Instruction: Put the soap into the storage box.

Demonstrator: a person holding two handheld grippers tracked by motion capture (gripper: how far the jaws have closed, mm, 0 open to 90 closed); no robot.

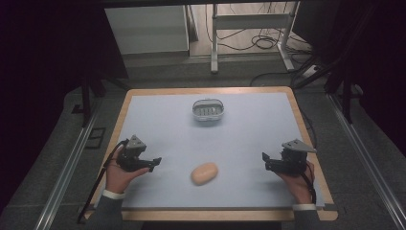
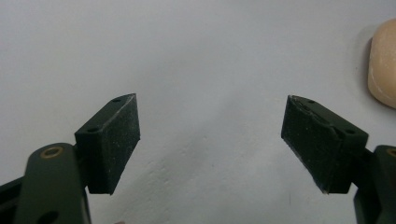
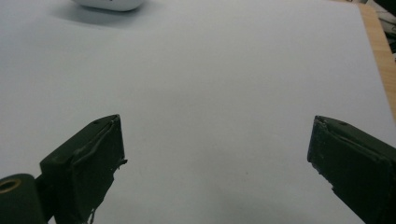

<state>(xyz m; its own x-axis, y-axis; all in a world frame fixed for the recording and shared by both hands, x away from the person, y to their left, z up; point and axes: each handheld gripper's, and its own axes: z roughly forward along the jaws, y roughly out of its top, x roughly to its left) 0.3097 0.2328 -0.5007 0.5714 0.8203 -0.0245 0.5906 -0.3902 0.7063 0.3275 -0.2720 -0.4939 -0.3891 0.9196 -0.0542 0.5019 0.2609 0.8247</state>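
A tan oval lump like a bread roll or soap bar (image 1: 204, 173) lies on the pale blue mat near the front middle; its edge (image 2: 383, 65) shows at the right of the left gripper view. A small oval grey-and-white dish (image 1: 208, 109) sits toward the back middle; its white underside (image 3: 109, 4) peeks in at the top of the right gripper view. My left gripper (image 1: 154, 163) is held left of the lump, open and empty. My right gripper (image 1: 265, 160) is held at the right, open and empty.
The mat (image 1: 249, 139) covers a wooden table whose rim (image 1: 311, 143) shows along the right side. Behind the table stand a white frame (image 1: 249, 28) and cables (image 1: 263, 43) on the floor. Metal rails run along both sides.
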